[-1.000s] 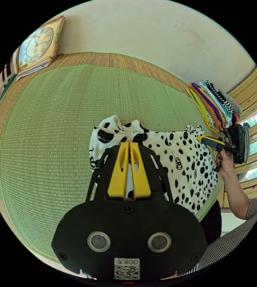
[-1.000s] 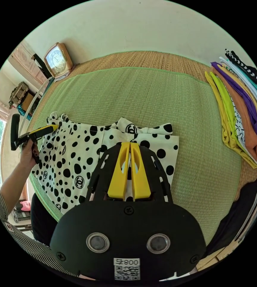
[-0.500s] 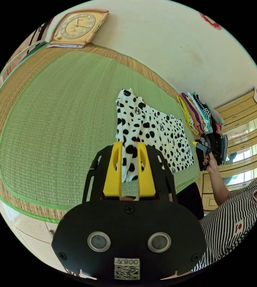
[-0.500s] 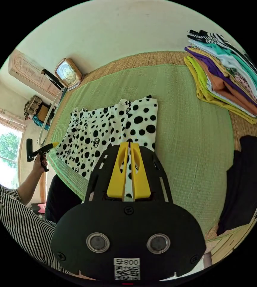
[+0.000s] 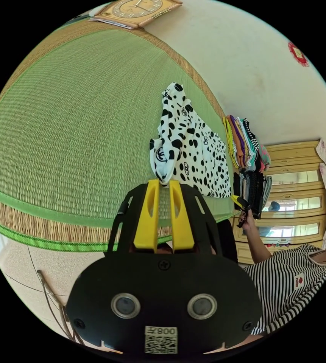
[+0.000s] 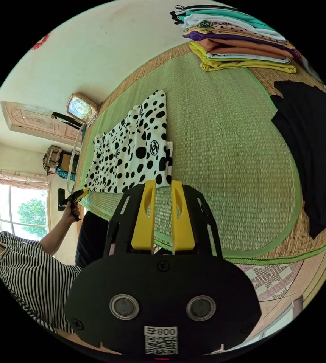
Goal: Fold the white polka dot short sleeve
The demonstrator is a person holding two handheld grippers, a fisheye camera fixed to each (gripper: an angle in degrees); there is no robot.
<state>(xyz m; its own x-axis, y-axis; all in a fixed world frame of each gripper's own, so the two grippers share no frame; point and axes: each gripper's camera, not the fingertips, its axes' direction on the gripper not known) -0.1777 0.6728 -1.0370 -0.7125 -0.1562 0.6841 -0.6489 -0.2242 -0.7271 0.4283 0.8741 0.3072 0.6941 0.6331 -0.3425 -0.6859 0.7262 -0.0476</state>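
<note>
The white polka dot short sleeve (image 5: 193, 151) lies flat as a long folded strip on the green mat (image 5: 75, 132). In the left gripper view its bunched end sits just past the tips of my left gripper (image 5: 164, 182), whose yellow jaws stand slightly apart. The right gripper view shows the same shirt (image 6: 132, 147) with its near edge just beyond my right gripper (image 6: 163, 182), open with bare mat between the jaws. A hand holds the left gripper (image 6: 78, 194) by the shirt's far corner. The right gripper (image 5: 239, 201) shows at the other corner.
A stack of folded clothes (image 6: 238, 53) sits at the mat's far end, and a black garment (image 6: 310, 151) lies beside it. A clock (image 6: 80, 109) leans on the wall. The person's striped top (image 5: 287, 276) and wooden drawers (image 5: 291, 189) are alongside. Tiled floor borders the mat's edge (image 6: 269, 251).
Both grippers have let go of the shirt and pulled back toward the mat's edge. The shirt, held up a second ago, now lies flat in a folded strip.
</note>
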